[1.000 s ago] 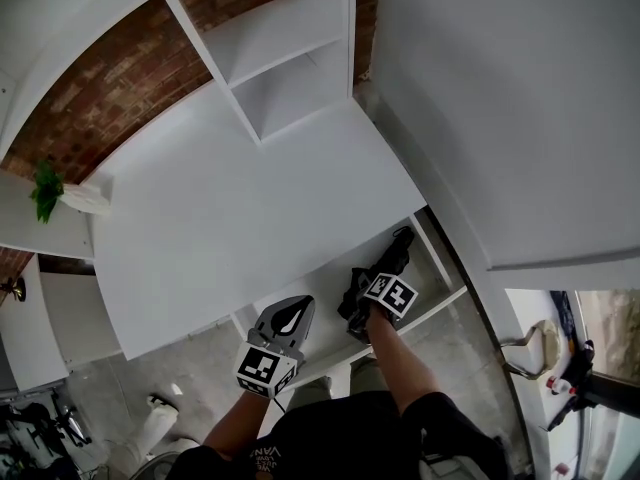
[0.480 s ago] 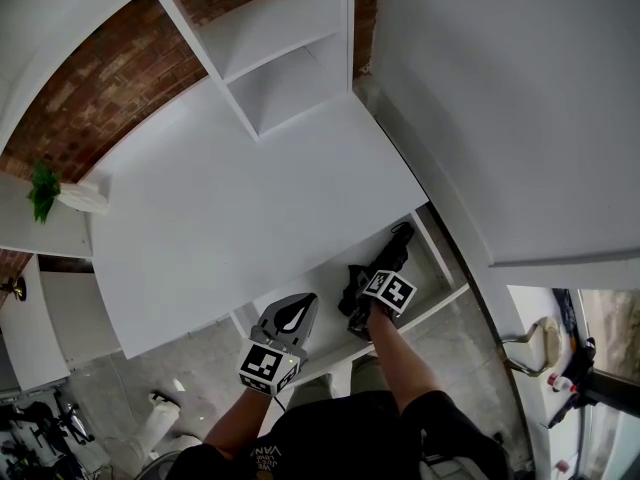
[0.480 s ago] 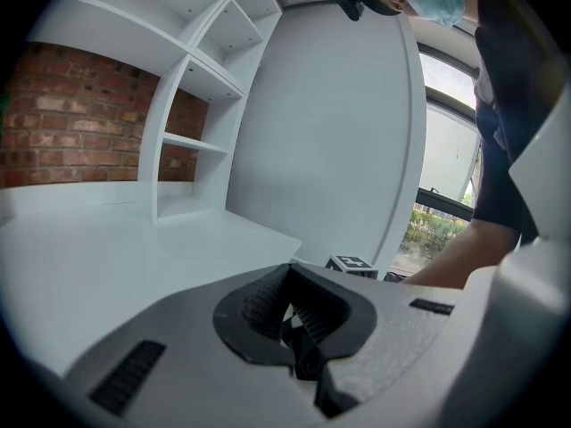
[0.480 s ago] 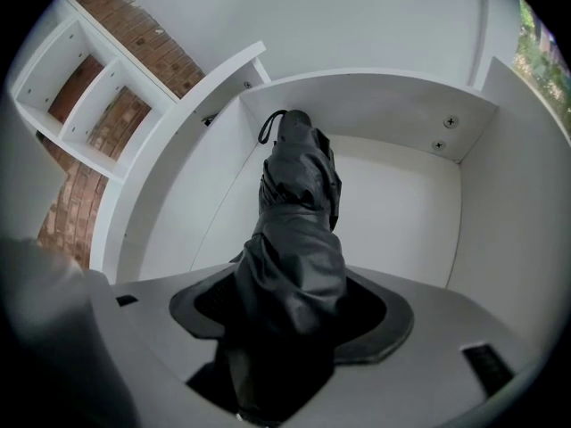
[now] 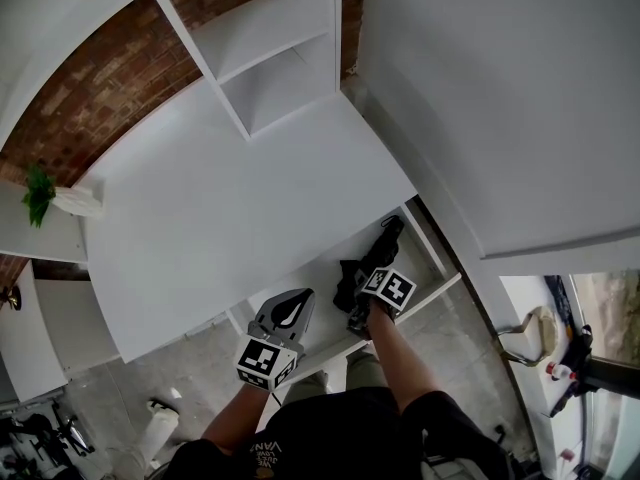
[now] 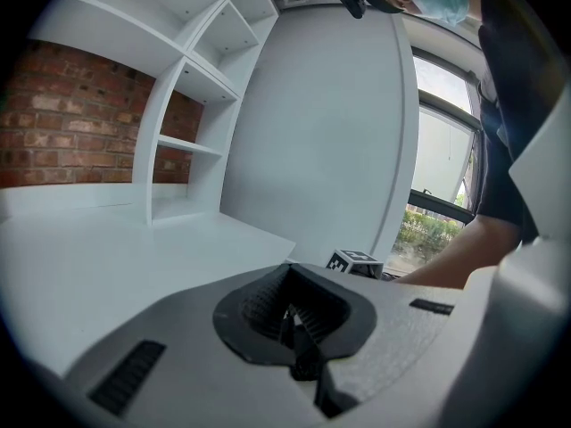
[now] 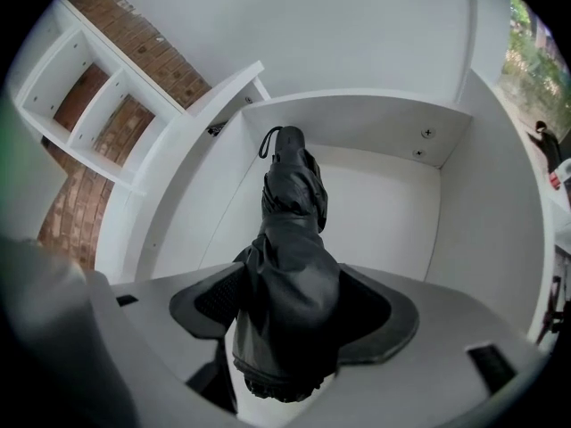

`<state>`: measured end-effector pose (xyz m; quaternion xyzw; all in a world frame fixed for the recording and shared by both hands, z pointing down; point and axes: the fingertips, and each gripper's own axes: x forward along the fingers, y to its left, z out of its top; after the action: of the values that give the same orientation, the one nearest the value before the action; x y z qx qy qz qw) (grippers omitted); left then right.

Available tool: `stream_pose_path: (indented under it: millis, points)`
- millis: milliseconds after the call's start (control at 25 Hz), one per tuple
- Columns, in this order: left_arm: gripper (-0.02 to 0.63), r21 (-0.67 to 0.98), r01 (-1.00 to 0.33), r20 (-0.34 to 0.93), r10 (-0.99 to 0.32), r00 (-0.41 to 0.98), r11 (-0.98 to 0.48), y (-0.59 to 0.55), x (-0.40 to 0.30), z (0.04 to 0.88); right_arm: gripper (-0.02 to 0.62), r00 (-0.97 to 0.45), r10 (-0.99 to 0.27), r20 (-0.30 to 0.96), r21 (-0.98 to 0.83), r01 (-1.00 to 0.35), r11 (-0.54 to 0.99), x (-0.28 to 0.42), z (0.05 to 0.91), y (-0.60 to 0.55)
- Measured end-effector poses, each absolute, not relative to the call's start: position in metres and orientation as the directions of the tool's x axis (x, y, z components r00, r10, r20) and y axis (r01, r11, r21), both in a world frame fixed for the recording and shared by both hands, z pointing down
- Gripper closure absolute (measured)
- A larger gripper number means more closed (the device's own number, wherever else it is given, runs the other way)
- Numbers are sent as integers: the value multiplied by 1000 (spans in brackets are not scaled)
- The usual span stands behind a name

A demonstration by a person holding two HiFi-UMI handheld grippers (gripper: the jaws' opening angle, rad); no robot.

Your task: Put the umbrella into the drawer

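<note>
- Right gripper [image 7: 290,315]: jaws have just been opening and now stand wide. The folded black umbrella [image 7: 290,239] lies between them. The pads look clear of the fabric, though the view is too crowded to be sure.
- The umbrella lies lengthwise inside the open white drawer [image 7: 393,123], with its strap end toward the back wall.
- Head view: the drawer is pulled out below the white desk top [image 5: 230,198].
- Left gripper [image 6: 294,324]: jaws closed together with nothing between them. It is held just left of the drawer, apart from the umbrella.
</note>
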<state>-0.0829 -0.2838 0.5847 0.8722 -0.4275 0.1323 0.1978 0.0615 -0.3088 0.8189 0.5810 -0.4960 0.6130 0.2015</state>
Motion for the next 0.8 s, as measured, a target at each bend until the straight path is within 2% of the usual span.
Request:
stream_pose_path:
  millis: [480, 800]
  points:
    - [600, 217, -766, 371, -675, 638, -605, -265, -84, 571, 306, -167, -471, 866, -380, -832, -405, 81, 767, -306]
    - [600, 213, -742, 350, -660, 665, -635, -248, -94, 562, 433, -119, -603, 789, -396, -849, -350, 87, 706, -296]
